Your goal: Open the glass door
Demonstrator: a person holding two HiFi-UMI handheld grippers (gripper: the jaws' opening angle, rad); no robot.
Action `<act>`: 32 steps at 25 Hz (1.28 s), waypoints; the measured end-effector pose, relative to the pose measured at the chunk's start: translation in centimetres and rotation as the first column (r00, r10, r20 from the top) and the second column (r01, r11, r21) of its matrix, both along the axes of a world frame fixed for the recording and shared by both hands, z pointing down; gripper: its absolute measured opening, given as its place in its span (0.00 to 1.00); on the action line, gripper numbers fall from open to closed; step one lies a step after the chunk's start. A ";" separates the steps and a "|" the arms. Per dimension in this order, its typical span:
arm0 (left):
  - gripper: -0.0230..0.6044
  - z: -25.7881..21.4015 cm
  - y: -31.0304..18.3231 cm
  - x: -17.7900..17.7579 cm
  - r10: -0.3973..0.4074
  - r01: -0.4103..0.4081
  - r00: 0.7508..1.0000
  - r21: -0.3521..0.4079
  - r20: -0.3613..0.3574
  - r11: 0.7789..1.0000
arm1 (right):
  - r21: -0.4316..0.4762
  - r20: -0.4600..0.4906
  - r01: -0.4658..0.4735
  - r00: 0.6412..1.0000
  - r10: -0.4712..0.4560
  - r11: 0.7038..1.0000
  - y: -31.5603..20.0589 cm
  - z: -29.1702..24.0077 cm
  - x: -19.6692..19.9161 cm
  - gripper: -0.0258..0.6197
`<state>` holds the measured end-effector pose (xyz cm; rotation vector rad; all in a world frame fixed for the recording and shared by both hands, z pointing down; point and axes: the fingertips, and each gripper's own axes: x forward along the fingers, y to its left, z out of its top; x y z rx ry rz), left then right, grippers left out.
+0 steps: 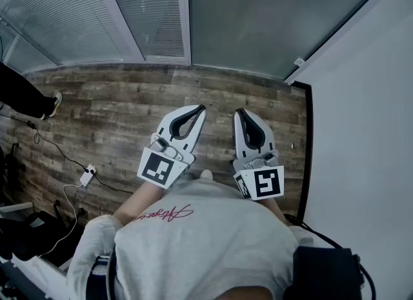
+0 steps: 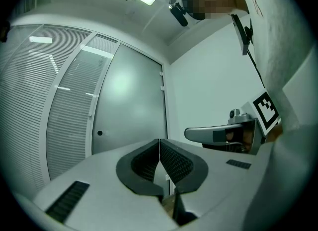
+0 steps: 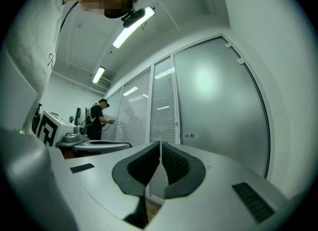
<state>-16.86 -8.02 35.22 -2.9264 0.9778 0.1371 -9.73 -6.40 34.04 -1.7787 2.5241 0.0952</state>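
The frosted glass door (image 1: 271, 15) stands shut ahead of me, across a stretch of wooden floor (image 1: 110, 118). In the left gripper view the door (image 2: 131, 106) shows a small round lock (image 2: 100, 133) near its left edge; in the right gripper view the door (image 3: 223, 106) fills the right half. My left gripper (image 1: 201, 108) and right gripper (image 1: 239, 111) are held side by side in front of my chest, both well short of the door. The left gripper (image 2: 159, 141) is shut and holds nothing. The right gripper (image 3: 160, 144) is also shut and holds nothing.
Glass panels with blinds (image 1: 77, 8) run to the door's left. A white wall (image 1: 361, 111) closes the right side. A person (image 3: 97, 120) stands at the blinds further left. Cables and a power strip (image 1: 86, 177) lie on the floor at the left. A black bag (image 1: 326, 273) hangs at my right hip.
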 end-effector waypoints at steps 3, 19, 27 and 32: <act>0.06 0.0 0.6 0.8 -0.010 0.010 1.000 0.003 0.000 1.000 | 0.008 -0.002 0.010 1.000 -0.010 1.000 0.5 -0.1 1.0 0.08; 0.06 -0.8 -0.3 1.4 -0.088 0.089 0.996 0.026 -0.028 0.996 | 0.003 -0.018 0.067 0.998 -0.067 0.998 -0.3 0.9 2.4 0.08; 0.06 -1.9 -5.5 1.6 -0.092 0.095 0.994 0.046 -0.064 0.994 | -0.002 -0.021 0.063 0.998 -0.063 0.998 -5.0 1.1 2.3 0.08; 0.06 -2.0 -10.3 1.7 -0.084 0.088 0.994 0.047 -0.072 0.995 | 0.004 -0.024 0.050 0.998 -0.050 0.999 -9.6 1.1 2.4 0.08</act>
